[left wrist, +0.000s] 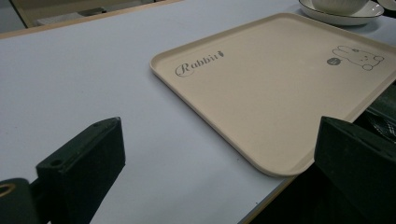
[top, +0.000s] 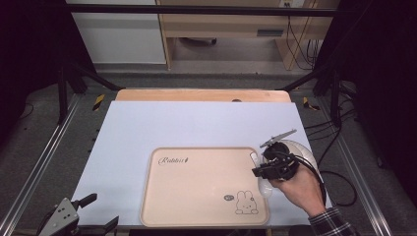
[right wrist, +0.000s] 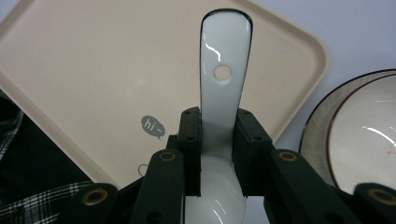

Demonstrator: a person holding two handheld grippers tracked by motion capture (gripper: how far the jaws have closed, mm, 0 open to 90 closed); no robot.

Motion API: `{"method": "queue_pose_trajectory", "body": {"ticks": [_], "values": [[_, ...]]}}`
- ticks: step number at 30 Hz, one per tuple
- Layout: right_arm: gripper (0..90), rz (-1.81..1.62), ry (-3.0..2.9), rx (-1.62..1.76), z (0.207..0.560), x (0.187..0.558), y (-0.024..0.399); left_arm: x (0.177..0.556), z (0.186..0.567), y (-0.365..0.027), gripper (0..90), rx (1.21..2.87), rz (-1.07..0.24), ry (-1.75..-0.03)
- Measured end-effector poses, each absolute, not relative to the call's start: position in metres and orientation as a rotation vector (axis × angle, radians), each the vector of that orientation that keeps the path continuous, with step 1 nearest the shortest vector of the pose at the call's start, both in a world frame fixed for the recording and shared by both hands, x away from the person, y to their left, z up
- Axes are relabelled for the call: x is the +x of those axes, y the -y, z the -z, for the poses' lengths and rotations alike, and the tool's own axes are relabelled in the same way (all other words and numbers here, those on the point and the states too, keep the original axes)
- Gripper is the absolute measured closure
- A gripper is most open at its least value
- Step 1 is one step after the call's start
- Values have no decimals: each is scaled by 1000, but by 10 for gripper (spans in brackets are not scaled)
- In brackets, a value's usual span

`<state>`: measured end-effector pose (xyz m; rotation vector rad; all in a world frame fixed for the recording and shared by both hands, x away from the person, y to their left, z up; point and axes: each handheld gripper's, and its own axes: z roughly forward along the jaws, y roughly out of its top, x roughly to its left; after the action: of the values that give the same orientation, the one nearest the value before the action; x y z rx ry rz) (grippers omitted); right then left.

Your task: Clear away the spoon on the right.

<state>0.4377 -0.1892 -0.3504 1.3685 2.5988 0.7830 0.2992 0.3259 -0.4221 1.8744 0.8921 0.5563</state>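
Observation:
A white ceramic spoon with a hole in its handle is clamped between the jaws of my right gripper, held over the right edge of a beige tray. From above, the right gripper and spoon hover at the tray's right rim, beside a white bowl on a saucer. My left gripper rests at the table's front left corner, its jaws wide apart with nothing between them.
The tray carries a "Rabbit" print and a bunny drawing. The bowl and saucer stand right of the tray; they appear as the bowl and saucer far off in the left gripper view. Pale blue table surface lies behind and left.

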Motion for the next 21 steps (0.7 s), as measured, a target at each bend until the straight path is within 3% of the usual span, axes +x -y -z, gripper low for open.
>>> {"method": "queue_pose_trajectory", "body": {"ticks": [21], "values": [[744,-575,-2733,1368,406,452,164,299,422,-326,14,1875,-556,-889]]}}
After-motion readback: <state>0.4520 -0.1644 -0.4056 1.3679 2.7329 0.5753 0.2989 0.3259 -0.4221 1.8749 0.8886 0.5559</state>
